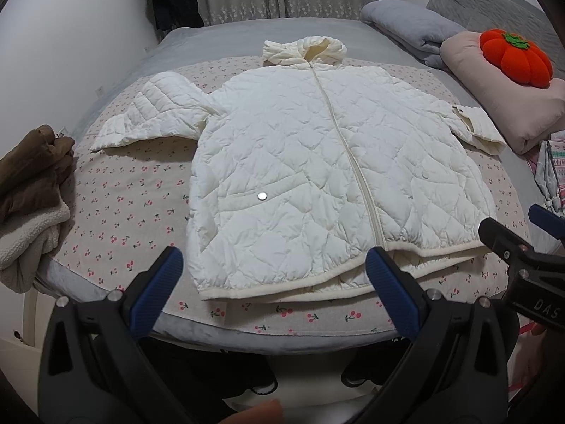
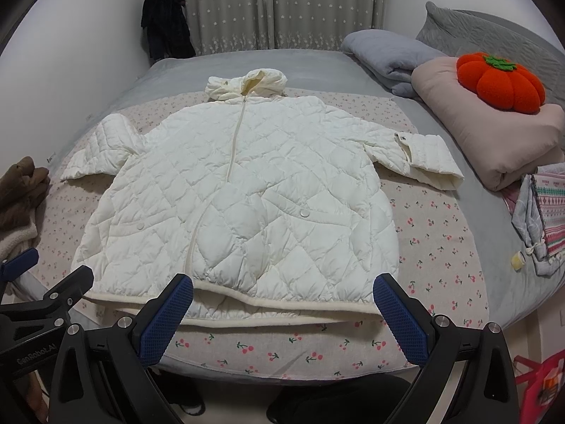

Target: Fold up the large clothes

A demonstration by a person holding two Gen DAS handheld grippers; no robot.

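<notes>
A white quilted hooded jacket [image 1: 300, 162] [image 2: 247, 190] lies flat, front up and zipped, on a cherry-print cloth [image 1: 123, 208] [image 2: 434, 233] spread over the bed. Its sleeves point out to both sides and its hood is at the far end. My left gripper [image 1: 273, 268] is open just short of the hem, nothing between its blue pads. My right gripper [image 2: 282, 296] is open too, hovering at the hem's near edge. In the left wrist view the right gripper [image 1: 522, 233] shows at the right edge.
A brown and cream garment pile [image 1: 31, 190] sits at the bed's left edge. At the right lie a pink folded quilt [image 2: 494, 134] with an orange pumpkin cushion [image 2: 498, 81], a grey blanket [image 2: 385, 53] and patterned fabric [image 2: 543, 219]. A dark garment [image 2: 164, 17] hangs by the curtain.
</notes>
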